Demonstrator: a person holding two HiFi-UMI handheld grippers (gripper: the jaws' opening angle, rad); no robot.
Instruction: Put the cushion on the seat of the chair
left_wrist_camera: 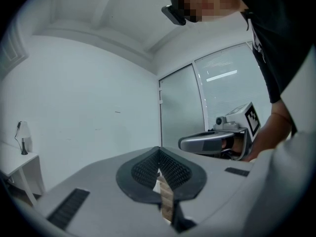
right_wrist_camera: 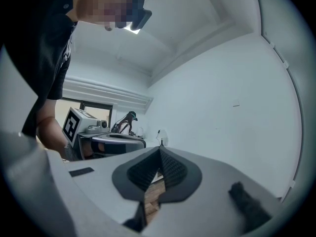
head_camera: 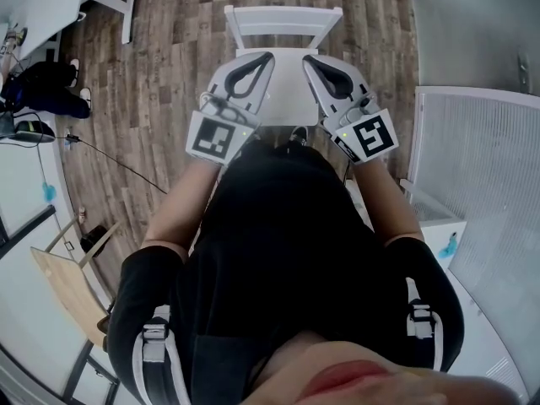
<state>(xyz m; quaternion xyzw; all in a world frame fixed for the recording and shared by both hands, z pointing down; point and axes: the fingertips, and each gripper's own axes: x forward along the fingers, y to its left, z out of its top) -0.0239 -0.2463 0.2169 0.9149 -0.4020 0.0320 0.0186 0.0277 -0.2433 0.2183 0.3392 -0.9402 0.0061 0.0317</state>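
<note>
A white chair stands on the wood floor just ahead of me, with its seat bare between my two grippers. My left gripper and my right gripper hover side by side over the seat, both shut with nothing in them. In the left gripper view its own ribbed pads meet at the tip, and the right gripper shows beside it. The right gripper view has its jaws pressed together, with the left gripper alongside. No cushion appears in any view.
A white desk and dark bags lie at the far left. A cable crosses the floor. A wooden stool stands at the lower left. A white slatted panel and a white box stand on the right.
</note>
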